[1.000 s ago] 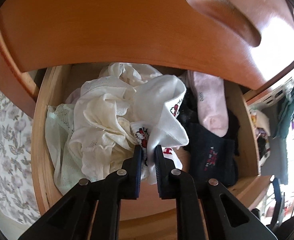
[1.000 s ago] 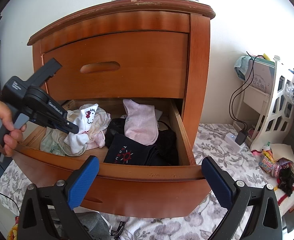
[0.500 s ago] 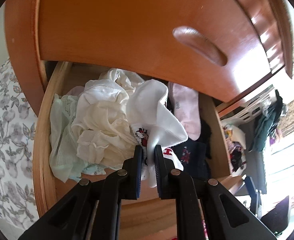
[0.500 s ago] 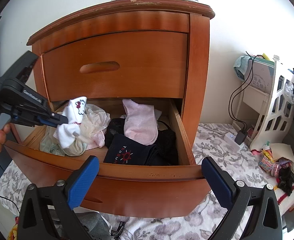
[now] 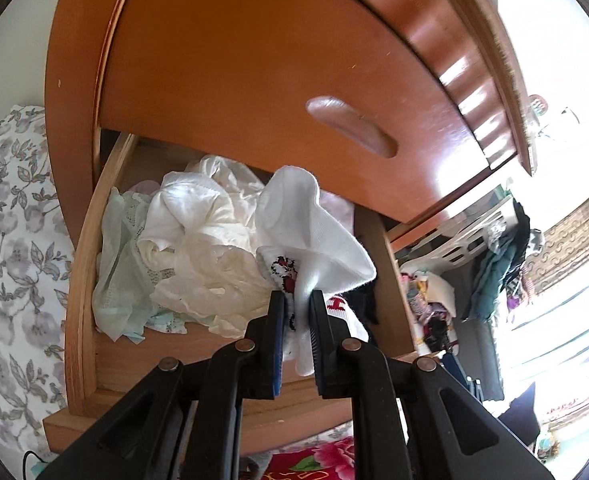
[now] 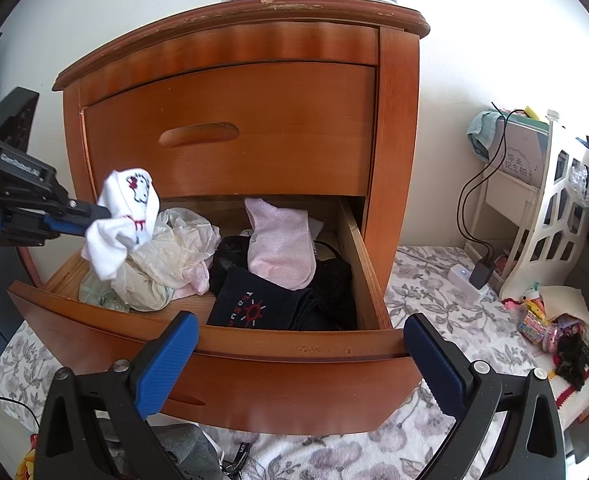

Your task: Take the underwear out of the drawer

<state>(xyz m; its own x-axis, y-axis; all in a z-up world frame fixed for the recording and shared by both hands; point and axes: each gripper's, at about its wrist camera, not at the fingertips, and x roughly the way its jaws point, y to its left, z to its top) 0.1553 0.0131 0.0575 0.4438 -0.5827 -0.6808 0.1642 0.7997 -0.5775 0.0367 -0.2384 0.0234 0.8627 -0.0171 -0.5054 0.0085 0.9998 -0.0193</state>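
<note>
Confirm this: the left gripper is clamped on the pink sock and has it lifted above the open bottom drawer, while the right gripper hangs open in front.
One thing is wrong: the left gripper is clamped on a white sock with a cartoon print, not the pink sock, which lies in the drawer. The right wrist view shows it. The right gripper is open.

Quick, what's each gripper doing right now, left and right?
Left gripper: closed on the white garment, lifted above the drawer.
Right gripper: open, holding nothing.
</note>
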